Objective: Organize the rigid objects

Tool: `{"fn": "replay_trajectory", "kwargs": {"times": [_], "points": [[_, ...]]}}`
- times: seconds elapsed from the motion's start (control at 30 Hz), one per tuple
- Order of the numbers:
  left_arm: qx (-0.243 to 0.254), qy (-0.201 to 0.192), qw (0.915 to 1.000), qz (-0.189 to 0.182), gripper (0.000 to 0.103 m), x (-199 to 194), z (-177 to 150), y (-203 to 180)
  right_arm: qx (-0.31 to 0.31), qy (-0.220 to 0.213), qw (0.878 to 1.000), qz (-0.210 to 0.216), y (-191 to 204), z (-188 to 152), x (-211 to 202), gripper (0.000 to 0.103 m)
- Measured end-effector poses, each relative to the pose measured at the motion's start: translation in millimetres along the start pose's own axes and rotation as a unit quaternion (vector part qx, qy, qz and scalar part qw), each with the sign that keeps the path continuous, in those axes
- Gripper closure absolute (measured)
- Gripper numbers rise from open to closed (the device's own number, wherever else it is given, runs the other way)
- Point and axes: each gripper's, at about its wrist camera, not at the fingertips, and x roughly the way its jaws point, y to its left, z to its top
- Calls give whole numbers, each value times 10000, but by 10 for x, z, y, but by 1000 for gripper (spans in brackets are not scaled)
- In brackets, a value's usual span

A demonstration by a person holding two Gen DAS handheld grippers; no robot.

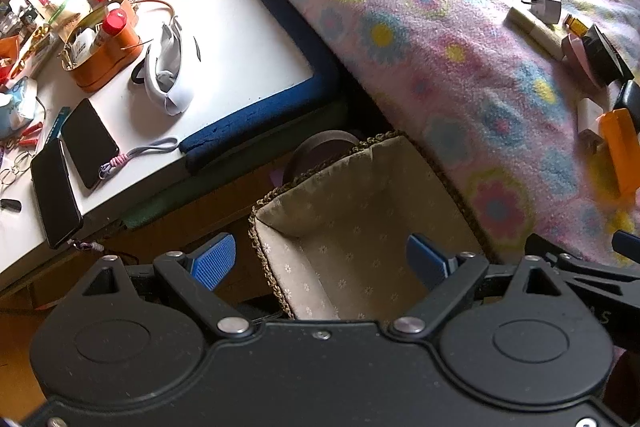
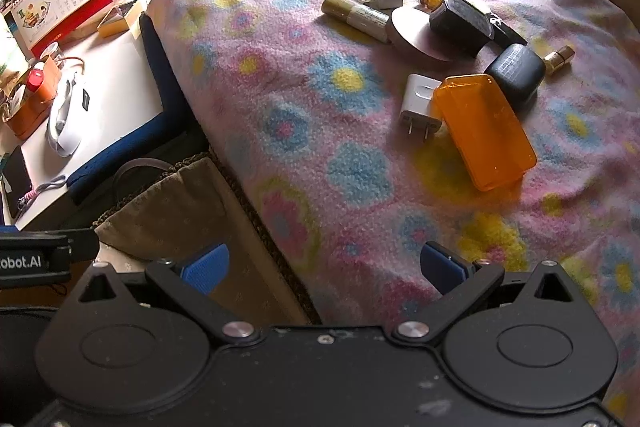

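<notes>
Orange case (image 2: 484, 131) on floral blanket (image 2: 320, 147), "obot.AI" on left gripper (image 1: 320, 261), both grippers spread, right gripper (image 2: 322, 269) empty

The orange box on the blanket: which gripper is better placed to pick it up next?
Probably the right gripper: open and empty, with the orange box lying ahead of it on the blanket. The left gripper, also open, hangs over the fabric basket.
</notes>
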Motion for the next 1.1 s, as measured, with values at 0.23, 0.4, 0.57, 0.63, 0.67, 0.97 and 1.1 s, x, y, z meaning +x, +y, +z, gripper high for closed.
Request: {"fn": "replay_trajectory", "kwargs": {"times": [0.23, 0.4, 0.57, 0.63, 0.67, 0.97, 1.1], "points": [[51, 35, 10000, 9, 14, 15, 0, -24, 50, 47, 10000, 42, -14, 4, 33, 1], [88, 76, 9999, 46, 14, 36, -1, -43, 138, 53, 9999, 62, -65, 1, 55, 1], [155, 91, 9998, 78, 14, 49, -3, -74, 150, 61, 9999, 18, -99, -17, 78, 1], [169, 90, 9998, 69, 14, 51, -4, -78, 107, 22, 9999, 9, -97, -28, 74, 3], [179, 79, 9998, 66, 14, 48, -4, -81, 65, -28, 10000, -17, -93, -38, 65, 6], [265, -251, 9993, -99, 14, -43, 14, -132, -220, -875, 9950, -425, -228, -50, -55, 21], [266, -242, 9992, -158, 14, -38, 35, -161, -14, -1036, 9932, -522, -516, 88, 2, 23]]}}
